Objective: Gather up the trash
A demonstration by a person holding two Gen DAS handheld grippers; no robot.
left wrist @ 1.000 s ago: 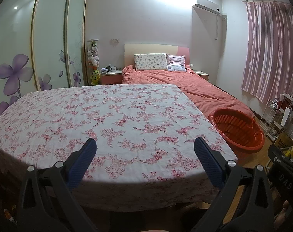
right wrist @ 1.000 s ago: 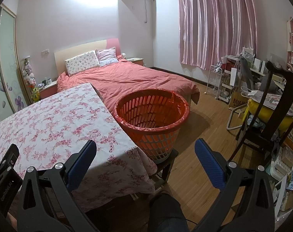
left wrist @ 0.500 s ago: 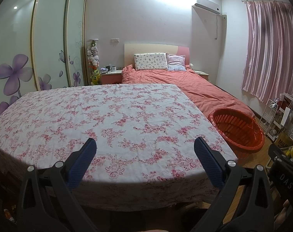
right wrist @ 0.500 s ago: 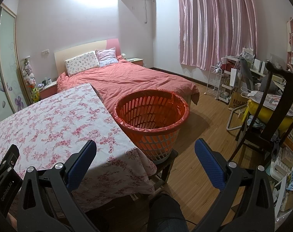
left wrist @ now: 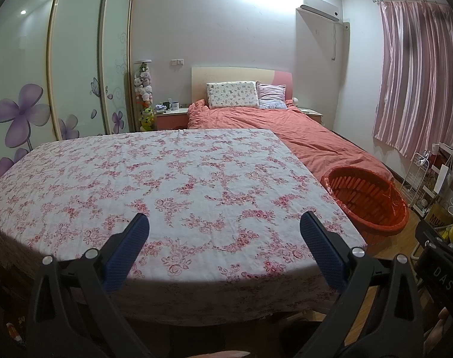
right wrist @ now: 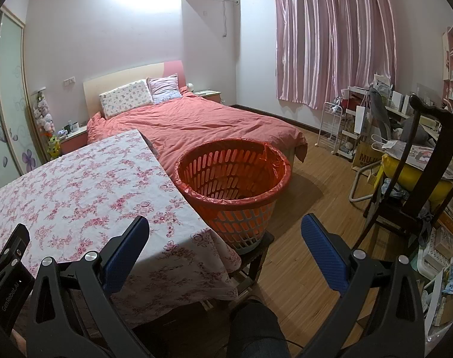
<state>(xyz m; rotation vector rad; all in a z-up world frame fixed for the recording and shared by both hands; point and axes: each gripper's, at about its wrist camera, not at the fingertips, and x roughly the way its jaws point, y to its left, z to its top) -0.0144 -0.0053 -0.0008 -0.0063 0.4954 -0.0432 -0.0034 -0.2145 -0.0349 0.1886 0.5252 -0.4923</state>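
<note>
An orange slatted basket (right wrist: 232, 179) lined with a red bag stands on a small stool beside the table's right edge; it also shows in the left wrist view (left wrist: 365, 197). A table with a pink floral cloth (left wrist: 166, 185) carries no trash that I can see. My left gripper (left wrist: 225, 229) is open and empty above the table's near edge. My right gripper (right wrist: 225, 232) is open and empty, just in front of the basket and the table's corner (right wrist: 196, 232).
A bed with a coral duvet (right wrist: 202, 125) lies behind the table and basket. A dark wooden chair (right wrist: 417, 179), a white wire rack (right wrist: 331, 128) and cluttered shelves stand on the right. Sliding wardrobe doors (left wrist: 62, 74) line the left wall. Wooden floor (right wrist: 304, 262) lies right of the basket.
</note>
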